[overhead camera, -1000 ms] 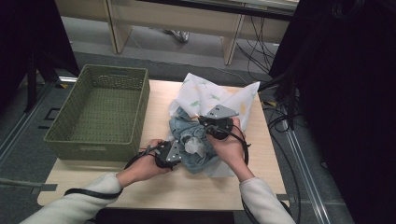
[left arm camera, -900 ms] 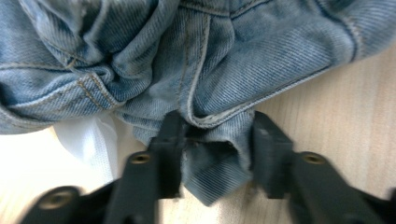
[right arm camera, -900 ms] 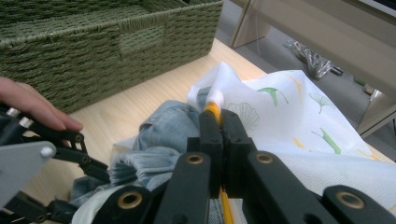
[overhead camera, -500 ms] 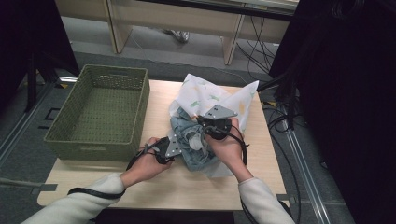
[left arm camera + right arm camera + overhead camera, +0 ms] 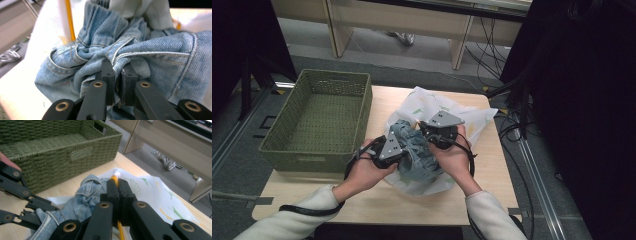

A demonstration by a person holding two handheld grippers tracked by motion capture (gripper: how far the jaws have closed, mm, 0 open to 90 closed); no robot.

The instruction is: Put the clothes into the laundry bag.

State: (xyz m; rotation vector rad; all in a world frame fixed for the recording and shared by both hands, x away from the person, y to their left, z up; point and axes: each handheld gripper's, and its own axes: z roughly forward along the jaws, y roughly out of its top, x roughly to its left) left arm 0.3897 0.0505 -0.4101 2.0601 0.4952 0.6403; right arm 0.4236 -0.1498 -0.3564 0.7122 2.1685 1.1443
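Denim garment (image 5: 414, 150) lies bunched near the middle of the table (image 5: 377, 205), on a white patterned cloth (image 5: 472, 120) spread toward the far right corner. Left hand-held gripper (image 5: 117, 75) has just been closing; its jaws now pinch a fold of the denim, which bulges above and around the pads. Right hand-held gripper (image 5: 117, 187) has jaws pressed together on a thin yellow strip (image 5: 120, 228) at the cloth's edge, the denim just beside it on the left. Green woven basket (image 5: 319, 117) sits along the table's left edge, apart from the garment.
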